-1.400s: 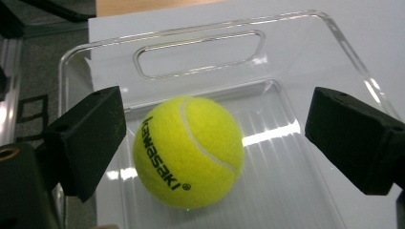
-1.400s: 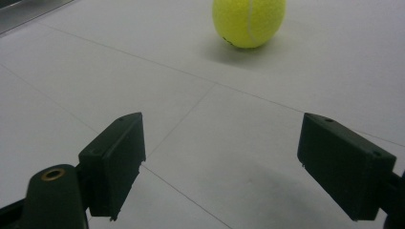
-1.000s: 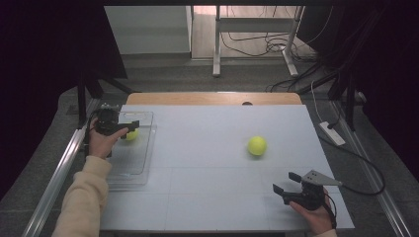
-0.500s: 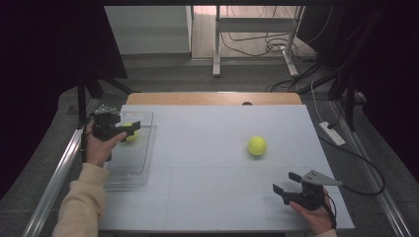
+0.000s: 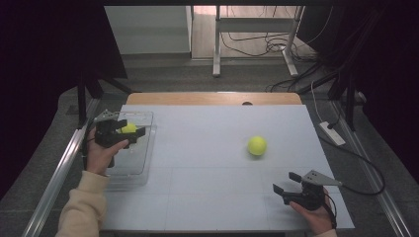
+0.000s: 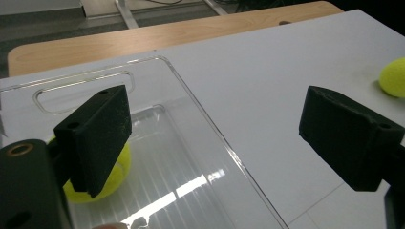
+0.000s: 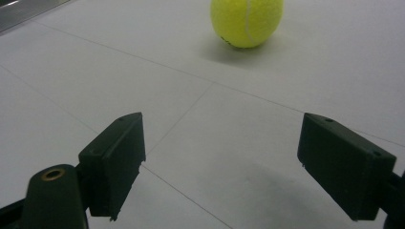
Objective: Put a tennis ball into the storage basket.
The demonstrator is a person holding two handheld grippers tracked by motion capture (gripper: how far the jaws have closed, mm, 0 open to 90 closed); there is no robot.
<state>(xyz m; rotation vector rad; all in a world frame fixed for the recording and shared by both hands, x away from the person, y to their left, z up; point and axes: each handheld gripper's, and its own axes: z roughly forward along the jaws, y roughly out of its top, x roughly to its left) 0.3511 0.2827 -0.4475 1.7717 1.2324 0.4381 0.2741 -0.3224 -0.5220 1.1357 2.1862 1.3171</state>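
Left gripper hangs over the clear tray, fingers apart and empty after closing slightly, one ball inside, while the tennis ball right of the tray, light, fuzzy, roll-prone, wants pinching across its middle.

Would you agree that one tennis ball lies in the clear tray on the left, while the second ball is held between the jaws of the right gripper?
Not quite. One tennis ball does lie in the clear tray on the left, but the second ball rests free on the white table. The right gripper is open and empty, well short of it, as the right gripper view shows.
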